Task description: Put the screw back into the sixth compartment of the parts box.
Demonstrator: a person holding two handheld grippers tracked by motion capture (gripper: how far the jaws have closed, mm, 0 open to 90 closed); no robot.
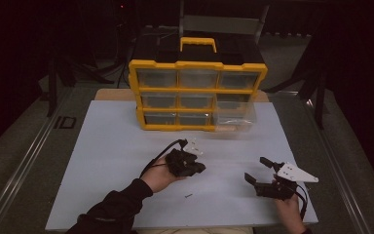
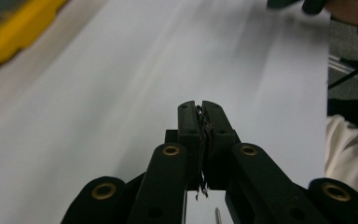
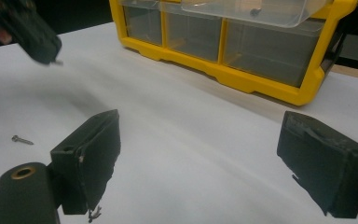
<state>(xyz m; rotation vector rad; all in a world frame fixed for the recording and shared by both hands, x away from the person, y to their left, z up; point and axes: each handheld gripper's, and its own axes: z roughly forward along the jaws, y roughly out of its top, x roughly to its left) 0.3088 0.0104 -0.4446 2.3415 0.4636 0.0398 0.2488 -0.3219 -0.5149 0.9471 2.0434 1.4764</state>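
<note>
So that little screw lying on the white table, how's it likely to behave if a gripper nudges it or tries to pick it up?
The screw lies flat on its side on the smooth white table, so a nudge would probably roll it in a curve around its head. It looks tiny and light, likely to skid away. It's thin beside the right gripper pads, so it may slip.

white table point(image 1: 107, 161) (screw point(image 1: 189, 196), organizer point(image 1: 198, 92))

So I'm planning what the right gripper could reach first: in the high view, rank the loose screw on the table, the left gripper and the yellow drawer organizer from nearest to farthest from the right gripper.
1. The screw, on the white table to the left of the right gripper.
2. The left gripper, farther left, mid-table.
3. The yellow drawer organizer, at the table's far edge.
</note>
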